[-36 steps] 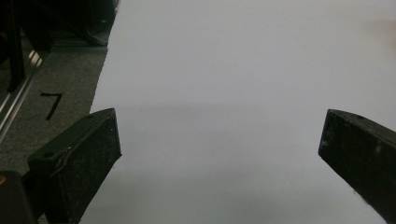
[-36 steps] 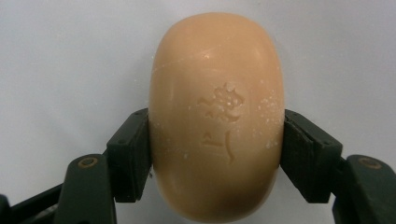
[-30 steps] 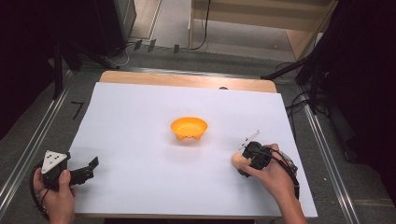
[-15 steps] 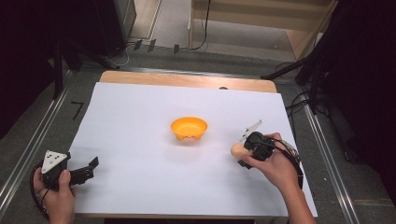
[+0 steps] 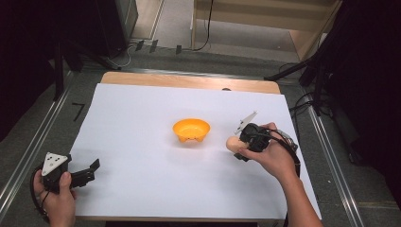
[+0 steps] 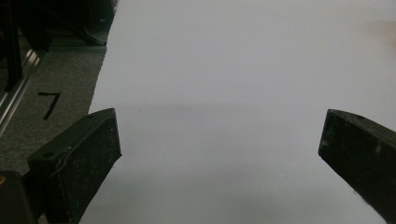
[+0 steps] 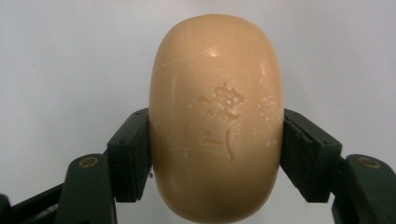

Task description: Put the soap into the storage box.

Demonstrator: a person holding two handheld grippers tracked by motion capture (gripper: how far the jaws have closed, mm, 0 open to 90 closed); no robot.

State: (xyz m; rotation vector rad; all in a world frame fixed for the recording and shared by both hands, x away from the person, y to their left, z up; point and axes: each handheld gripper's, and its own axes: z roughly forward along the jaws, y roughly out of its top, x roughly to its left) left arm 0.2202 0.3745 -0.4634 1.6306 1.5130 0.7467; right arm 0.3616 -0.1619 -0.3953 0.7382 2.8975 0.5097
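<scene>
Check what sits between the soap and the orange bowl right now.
Nothing: in the high view only bare white sheet separates the soap from the orange bowl.

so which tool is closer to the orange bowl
Right. The right tool, clamped on the soap, sits just to the right of the bowl. The left tool is far off at the sheet's near left corner, open and empty.

The soap (image 7: 215, 116) runs off the bottom edge in the right gripper view. Its stamped mark is too faint to read. In the high view the right gripper (image 5: 239, 144) hides most of it.
</scene>
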